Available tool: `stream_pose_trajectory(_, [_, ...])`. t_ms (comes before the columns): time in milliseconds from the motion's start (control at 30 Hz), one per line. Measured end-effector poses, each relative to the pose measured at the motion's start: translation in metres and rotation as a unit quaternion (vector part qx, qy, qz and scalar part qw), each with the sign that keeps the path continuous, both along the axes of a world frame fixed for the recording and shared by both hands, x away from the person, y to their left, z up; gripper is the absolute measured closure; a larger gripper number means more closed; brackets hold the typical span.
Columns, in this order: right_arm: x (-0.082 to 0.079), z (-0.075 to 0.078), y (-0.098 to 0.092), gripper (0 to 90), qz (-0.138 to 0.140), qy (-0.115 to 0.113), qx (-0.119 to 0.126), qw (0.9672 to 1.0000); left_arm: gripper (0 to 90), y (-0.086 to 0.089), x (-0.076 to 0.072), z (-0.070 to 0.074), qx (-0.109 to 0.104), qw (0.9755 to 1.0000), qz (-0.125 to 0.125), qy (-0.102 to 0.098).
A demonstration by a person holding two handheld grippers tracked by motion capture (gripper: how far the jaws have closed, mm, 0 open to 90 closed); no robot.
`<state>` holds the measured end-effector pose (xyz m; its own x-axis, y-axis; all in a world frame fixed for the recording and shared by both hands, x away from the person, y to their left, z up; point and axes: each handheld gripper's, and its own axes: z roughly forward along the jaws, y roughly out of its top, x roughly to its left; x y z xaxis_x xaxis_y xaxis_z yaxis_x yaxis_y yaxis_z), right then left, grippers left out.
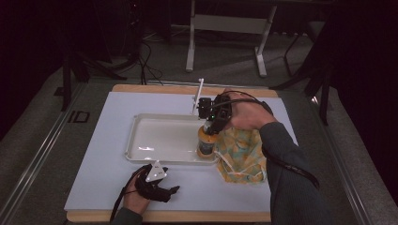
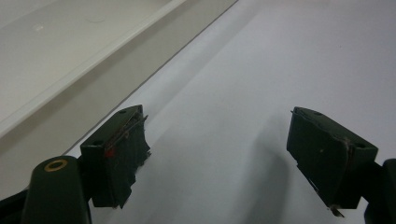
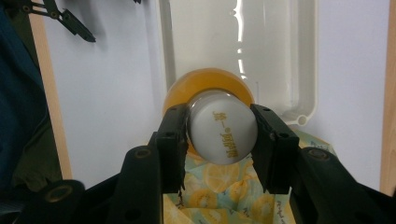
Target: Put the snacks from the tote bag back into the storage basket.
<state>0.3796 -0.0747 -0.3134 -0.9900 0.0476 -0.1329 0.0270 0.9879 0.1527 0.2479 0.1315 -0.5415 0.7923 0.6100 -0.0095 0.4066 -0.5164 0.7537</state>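
The right gripper (image 3: 222, 135) pinches the white cap (image 3: 223, 132) of an orange bottle (image 1: 206, 141), one black jaw pressed on each side of the cap. In the high view the bottle stands upright in the near right corner of a white tray (image 1: 141, 140), just inside its right rim, with the right gripper (image 1: 212, 123) coming down on it from above and the person's right hand (image 1: 246, 115) behind it. The cap carries a line of gold lettering too small to read.

Just right of the tray lies a crumpled cloth (image 1: 241, 154), pale with a yellow lemon print; it touches or overlaps the tray's right edge beside the bottle, and in the right gripper view it shows below the cap between the jaws.

The left gripper (image 1: 157, 185) rests near the front edge of the white board (image 1: 94, 178), just near of the tray. In the left gripper view its jaws are spread wide with nothing between them, over bare white surface, with the tray's rim (image 2: 93, 60) at the upper left
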Motion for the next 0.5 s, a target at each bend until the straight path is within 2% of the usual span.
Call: stream_pose_trajectory(500, [0.002,-0.019,-0.001,58.9,-0.011,0.008,-0.009,0.9999,19.9,0.000,0.000,0.000,0.000,1.0000,0.000,0.001])
